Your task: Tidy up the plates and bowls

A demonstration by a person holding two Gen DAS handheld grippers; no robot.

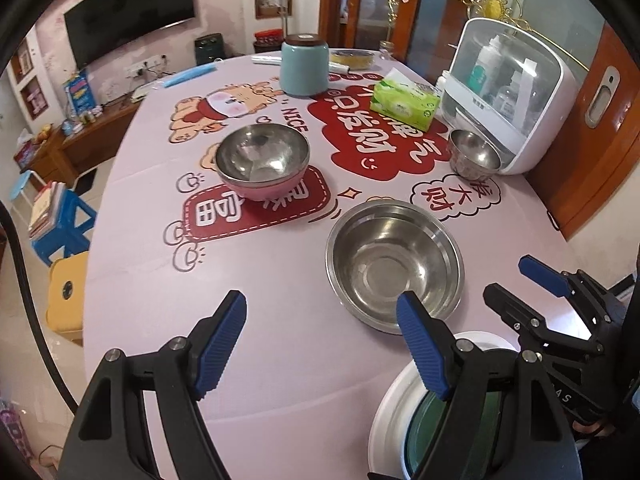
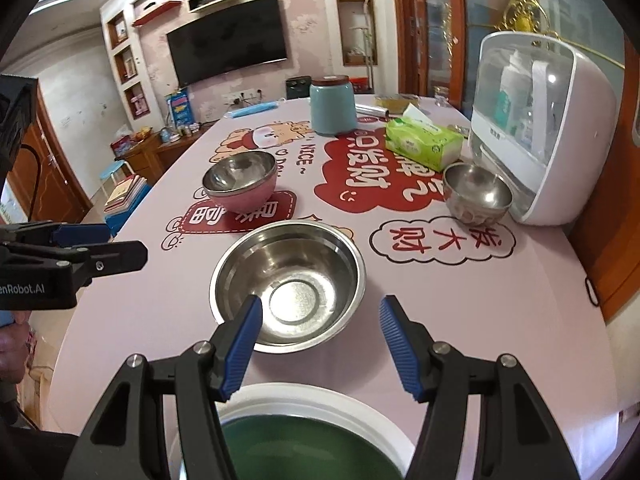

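Note:
A large steel bowl (image 1: 394, 264) (image 2: 288, 280) stands empty mid-table. Behind it to the left is a pink bowl with a steel lining (image 1: 262, 160) (image 2: 240, 180). A small steel bowl (image 1: 474, 154) (image 2: 476, 192) rests at the back right. At the near edge a green dish (image 1: 424, 432) (image 2: 312, 444) sits inside a white dish (image 1: 388, 404) (image 2: 320, 400). My left gripper (image 1: 320, 344) (image 2: 116, 244) hovers open over bare cloth, left of the large bowl. My right gripper (image 2: 320, 340) (image 1: 516, 284) is open above the white dish, holding nothing.
A teal canister (image 1: 304, 68), a green tissue pack (image 1: 404, 102) and a white storage box with a clear lid (image 1: 508, 92) stand at the back of the table. Off the table's left edge are a blue stool (image 1: 60, 224) and a yellow stool (image 1: 66, 292).

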